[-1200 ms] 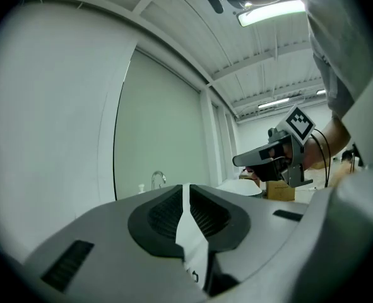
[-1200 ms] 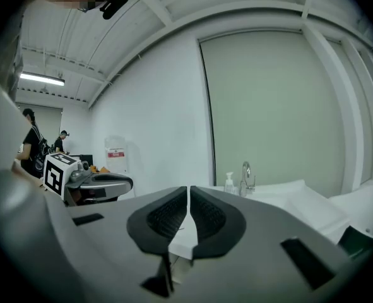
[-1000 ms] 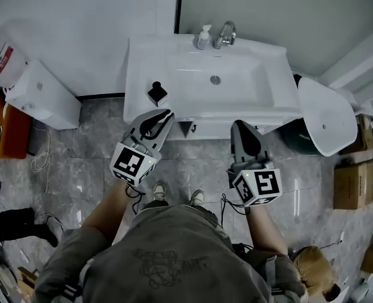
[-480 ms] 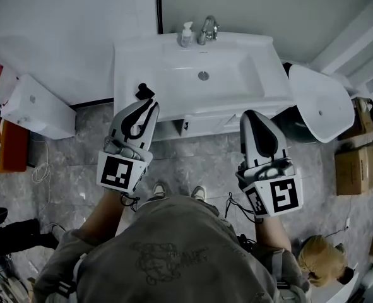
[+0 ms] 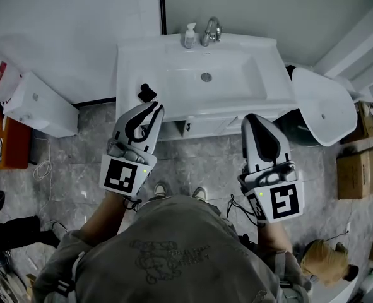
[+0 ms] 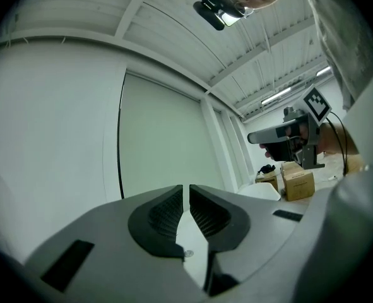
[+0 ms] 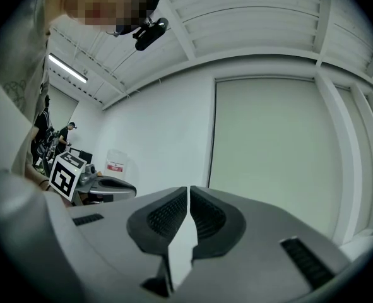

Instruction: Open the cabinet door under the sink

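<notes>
The white sink (image 5: 262, 100) stands against the far wall in the head view. Beneath its front edge only a thin strip of the cabinet front (image 5: 208, 127) shows, with a small dark handle (image 5: 187, 128). My left gripper (image 5: 158, 106) hovers level over the sink's front left edge, its jaws shut and nothing between them. My right gripper (image 5: 251, 117) hangs over the front right edge, also shut and empty. In the left gripper view the left gripper (image 6: 187, 191) faces the wall above the sink, as the right gripper (image 7: 189, 194) does in its own view.
A black object (image 5: 146, 93) sits on the sink's left rim. A soap bottle (image 5: 189, 36) and faucet (image 5: 211, 29) are at the back. A white box (image 5: 40, 106) stands left, a white oval lid (image 5: 323, 106) right over a dark bin, cardboard boxes (image 5: 359, 172) far right.
Both grippers have risen from in front of the cabinet to sink height since the earliest frame. Over the last half second they have held still. Their jaws stay closed.
</notes>
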`<state>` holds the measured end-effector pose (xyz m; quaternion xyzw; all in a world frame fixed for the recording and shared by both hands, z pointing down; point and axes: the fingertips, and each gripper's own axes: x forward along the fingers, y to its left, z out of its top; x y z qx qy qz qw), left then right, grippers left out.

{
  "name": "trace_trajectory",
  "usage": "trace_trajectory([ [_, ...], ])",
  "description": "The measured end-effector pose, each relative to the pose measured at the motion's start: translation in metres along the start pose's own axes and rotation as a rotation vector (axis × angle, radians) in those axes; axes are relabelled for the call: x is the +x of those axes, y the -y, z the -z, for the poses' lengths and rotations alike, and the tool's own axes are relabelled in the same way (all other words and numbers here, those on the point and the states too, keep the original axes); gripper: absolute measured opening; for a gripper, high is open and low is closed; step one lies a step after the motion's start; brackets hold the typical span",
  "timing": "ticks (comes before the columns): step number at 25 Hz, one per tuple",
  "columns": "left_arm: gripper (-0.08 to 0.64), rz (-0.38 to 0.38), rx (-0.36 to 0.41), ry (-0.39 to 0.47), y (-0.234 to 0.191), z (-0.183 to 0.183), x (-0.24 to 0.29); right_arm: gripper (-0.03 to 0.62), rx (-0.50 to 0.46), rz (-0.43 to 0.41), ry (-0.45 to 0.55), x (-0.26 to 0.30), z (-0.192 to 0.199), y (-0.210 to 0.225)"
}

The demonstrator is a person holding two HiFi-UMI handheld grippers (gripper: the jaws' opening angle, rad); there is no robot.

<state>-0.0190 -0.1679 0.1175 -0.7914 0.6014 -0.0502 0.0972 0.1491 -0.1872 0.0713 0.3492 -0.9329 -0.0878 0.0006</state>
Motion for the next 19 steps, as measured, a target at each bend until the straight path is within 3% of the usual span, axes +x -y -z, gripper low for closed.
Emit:
trace_trajectory([
  [4, 0.041, 0.006, -0.034, 0.018, -0.0009, 0.0035, 0.0023, 0.035, 0.045, -0.038, 0.015, 0.0026, -0.0025, -0.0061],
  [13, 0.038, 0.009, -0.018, -0.003, -0.0052, 0.0086, 0.0057, 0.035, 0.068, -0.049, 0.016, 0.0035, -0.0008, -0.0068],
  [19, 0.038, 0.006, -0.012, -0.008, -0.0043, 0.0074, 0.0037, 0.035, -0.007, -0.038, 0.016, 0.0026, -0.0031, -0.0105],
])
